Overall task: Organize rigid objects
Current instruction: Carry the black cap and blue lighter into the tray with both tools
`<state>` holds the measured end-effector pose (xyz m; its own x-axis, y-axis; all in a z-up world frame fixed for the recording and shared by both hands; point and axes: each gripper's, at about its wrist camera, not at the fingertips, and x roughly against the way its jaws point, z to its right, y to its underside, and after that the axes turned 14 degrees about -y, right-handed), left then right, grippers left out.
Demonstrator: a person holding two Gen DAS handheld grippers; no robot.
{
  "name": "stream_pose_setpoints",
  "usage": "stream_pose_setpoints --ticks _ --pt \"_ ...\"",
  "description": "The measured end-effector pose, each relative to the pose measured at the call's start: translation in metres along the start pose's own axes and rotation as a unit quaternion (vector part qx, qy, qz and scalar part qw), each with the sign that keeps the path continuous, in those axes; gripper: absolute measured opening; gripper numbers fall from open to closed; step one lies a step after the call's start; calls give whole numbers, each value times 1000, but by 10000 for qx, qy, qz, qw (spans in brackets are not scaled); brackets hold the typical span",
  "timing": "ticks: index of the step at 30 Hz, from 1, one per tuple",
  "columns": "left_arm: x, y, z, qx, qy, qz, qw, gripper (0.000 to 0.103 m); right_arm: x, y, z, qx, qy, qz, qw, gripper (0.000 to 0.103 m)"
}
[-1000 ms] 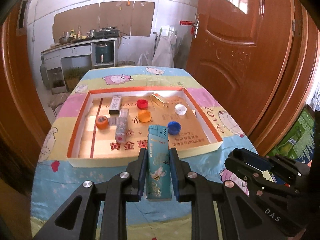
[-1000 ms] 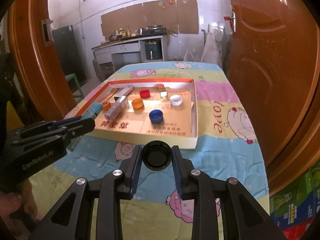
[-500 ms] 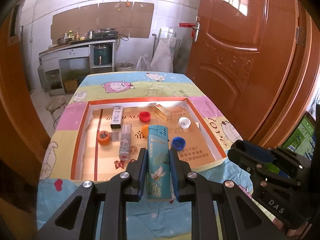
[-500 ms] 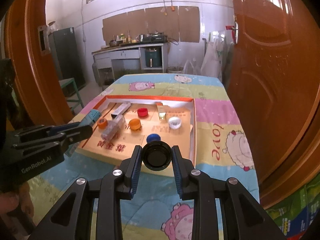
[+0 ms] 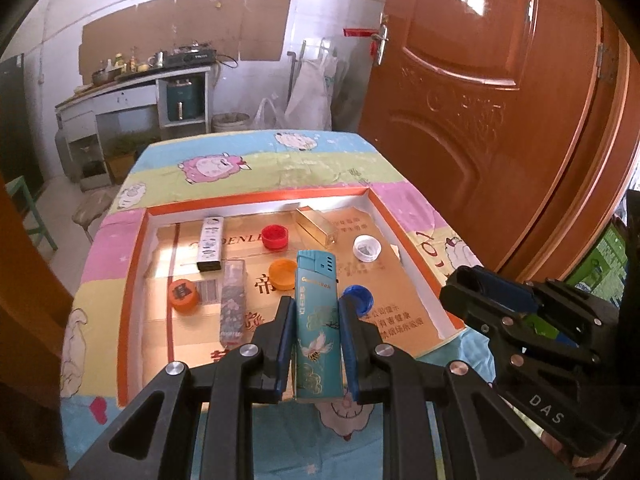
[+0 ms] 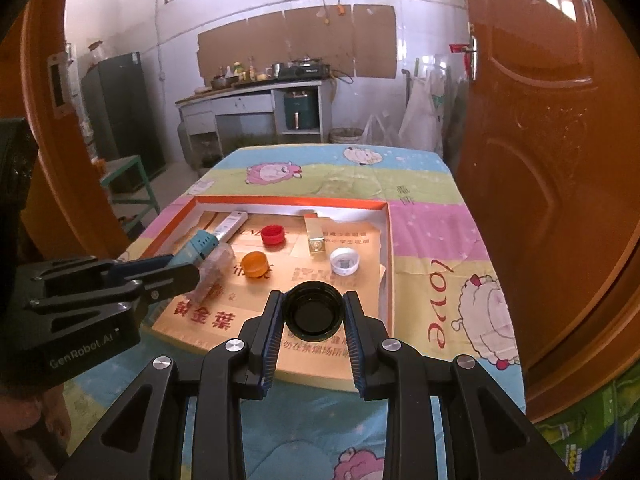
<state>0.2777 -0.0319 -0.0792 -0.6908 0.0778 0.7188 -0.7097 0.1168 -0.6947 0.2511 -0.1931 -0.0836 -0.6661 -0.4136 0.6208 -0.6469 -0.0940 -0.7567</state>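
My left gripper [image 5: 316,308] is shut on a teal lighter [image 5: 318,320], held upright over the near part of the orange-rimmed tray [image 5: 256,200]. The right gripper [image 6: 314,300] is shut on a black bottle cap [image 6: 314,314], its hollow side facing the camera, above the tray's near right part. Lying in the tray are a red cap [image 5: 274,237], an orange cap [image 5: 283,274], a blue cap [image 5: 360,298], a white cap [image 5: 367,248], a gold lighter [image 5: 316,230], a white lighter [image 5: 210,244] and a clear patterned lighter [image 5: 233,304].
A labelled orange cap [image 5: 183,296] sits at the tray's left. The tray rests on a cartoon-sheep tablecloth [image 6: 440,240]. A brown door [image 6: 540,160] stands close on the right. A kitchen counter [image 6: 256,100] and a green stool [image 6: 128,184] lie beyond the table.
Both grippers have moved forward from in front of the tray to over its near part, each keeping its grip. The things in the tray have not shifted.
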Motion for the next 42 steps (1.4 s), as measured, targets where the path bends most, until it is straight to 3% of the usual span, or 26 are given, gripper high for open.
stream_pose_setpoints --ticks 13,42 --pt "-46 -4 9 -226 188 -354 9989 22 -39 -5 22 -150 37 -242 9996 30" --pt "-92 -8 19 -388 270 -656 9967 22 -76 -6 41 -263 41 -468 9985 30"
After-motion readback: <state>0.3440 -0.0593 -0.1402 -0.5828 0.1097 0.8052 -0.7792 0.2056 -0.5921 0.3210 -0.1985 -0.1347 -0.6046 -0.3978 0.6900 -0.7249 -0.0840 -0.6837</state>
